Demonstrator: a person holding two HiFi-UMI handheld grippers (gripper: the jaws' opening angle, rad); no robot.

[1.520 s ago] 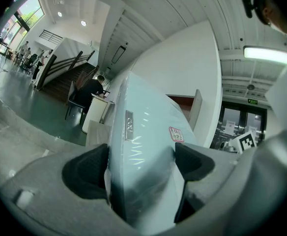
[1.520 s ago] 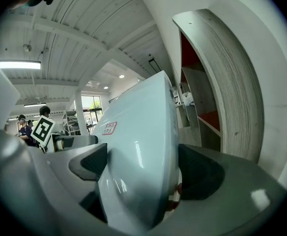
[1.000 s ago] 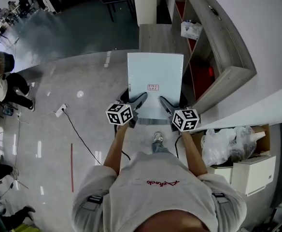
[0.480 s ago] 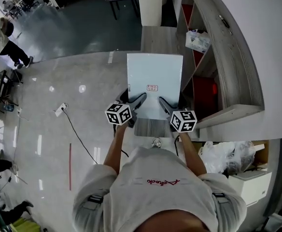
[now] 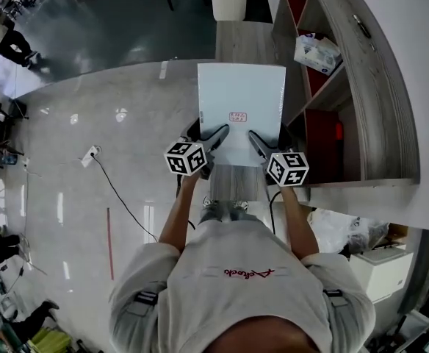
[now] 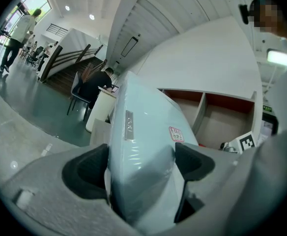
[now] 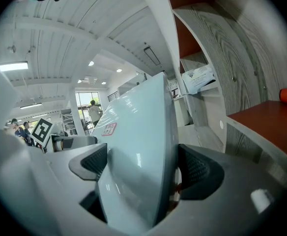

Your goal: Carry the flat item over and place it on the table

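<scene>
the near edge of the pale blue flat glossy panel point(image 5: 240, 98) disappears between the jaws of the left gripper point(image 5: 218, 135) and the right gripper point(image 5: 256, 139). the print on its small red-and-white label point(image 5: 238, 116) is too small to read. the panel covers the middle of the grey wood-grain surface point(image 5: 236, 43) beneath it

Left hand-held gripper point(image 5: 218, 133) and right hand-held gripper point(image 5: 255, 137) clamp the flat item point(image 5: 241, 94).
</scene>
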